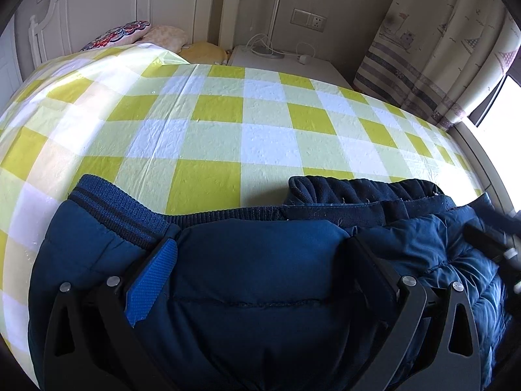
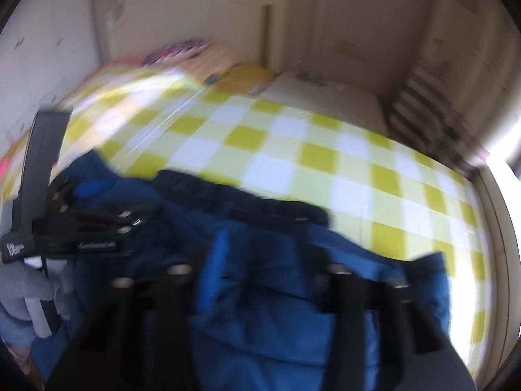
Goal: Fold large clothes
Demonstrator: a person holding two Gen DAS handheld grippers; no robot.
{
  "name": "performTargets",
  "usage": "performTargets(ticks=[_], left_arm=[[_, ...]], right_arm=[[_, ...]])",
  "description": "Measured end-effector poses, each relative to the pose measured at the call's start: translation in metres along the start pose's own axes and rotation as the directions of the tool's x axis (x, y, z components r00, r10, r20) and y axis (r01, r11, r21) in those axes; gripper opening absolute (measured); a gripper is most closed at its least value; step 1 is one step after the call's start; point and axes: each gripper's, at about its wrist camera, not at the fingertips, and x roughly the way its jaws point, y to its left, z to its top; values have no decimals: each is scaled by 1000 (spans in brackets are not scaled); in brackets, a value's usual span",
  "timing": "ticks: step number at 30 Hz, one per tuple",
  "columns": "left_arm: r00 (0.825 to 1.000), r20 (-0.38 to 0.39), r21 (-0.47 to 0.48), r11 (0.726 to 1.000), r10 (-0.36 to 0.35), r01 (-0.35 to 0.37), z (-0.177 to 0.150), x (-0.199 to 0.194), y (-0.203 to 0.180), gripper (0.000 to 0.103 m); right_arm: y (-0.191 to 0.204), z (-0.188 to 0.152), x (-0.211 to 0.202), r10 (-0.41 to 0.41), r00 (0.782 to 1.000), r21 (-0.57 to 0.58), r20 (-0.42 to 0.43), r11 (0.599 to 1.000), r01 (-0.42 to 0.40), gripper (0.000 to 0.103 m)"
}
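Jacket (image 1: 260,277) on the bed (image 1: 228,123): left claw (image 1: 260,260) gapes over its hem, right claw (image 2: 263,260) looks pinched on fabric, fold-over next, I reckon.

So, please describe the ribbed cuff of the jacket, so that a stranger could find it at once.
Start from the yellow and white checked bed cover. The dark blue padded jacket lies on its near part. The ribbed cuff is at the jacket's left end, beside the left tongs: knitted with darker stripes, unlike the smooth padding.
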Motion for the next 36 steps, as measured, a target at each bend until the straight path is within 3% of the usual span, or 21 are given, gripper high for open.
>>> performTargets(ticks=[3,6,10,11,13,14,16,21,23,26,28,29,32,36], left_arm=[[1000,5,-16,1000,-18,18,1,-1,3,99],[1000,4,-11,1000,-15,15,1,0,3,99],[1000,4,-10,1000,-15,15,2,1,3,99],[1000,4,-10,1000,-14,14,2,1,3,99],[1000,4,-11,1000,-16,16,1,1,3,99],[1000,5,-13,1000,-18,18,1,1,3,99],[1000,6,-16,1000,-23,23,1,0,4,99],[1000,-26,6,1000,10,-10,4,2,-1,99],[998,-18,7,998,66,-66,9,-9,-10,99],[998,60,17,1000,-16,15,14,-35,-38,99],[996,73,89,995,-47,41,11,-38,-69,99],[997,64,125,991,-46,38,8,-34,-81,99],[997,-39,273,961,66,-53,-8,7,-111,99],[999,-48,259,966,13,0,-5,3,-102,99]], right_arm=[[7,-9,35,14,998,-19,-69,1000,-15,35],[-5,-6,26,73,994,18,-75,997,-72,35],[-43,-7,-3,41,999,96,3,995,-41,37],[-59,-10,-6,15,1000,131,16,991,-17,42],[-94,-24,-2,-112,994,209,-5,972,110,76],[-112,-32,1,-91,996,280,-8,956,90,74],[-145,-51,7,48,999,439,23,897,-54,73],[-161,-61,11,140,987,507,76,847,-159,73],[-164,-63,10,154,984,517,91,837,-179,73],[-161,-66,11,147,984,515,95,839,-175,73],[-161,-67,12,151,983,518,101,836,-182,73],[-162,-67,13,152,983,520,103,834,-184,73],[-164,-67,15,150,983,521,104,834,-183,73],[-163,-66,14,142,985,517,99,838,-173,73]])
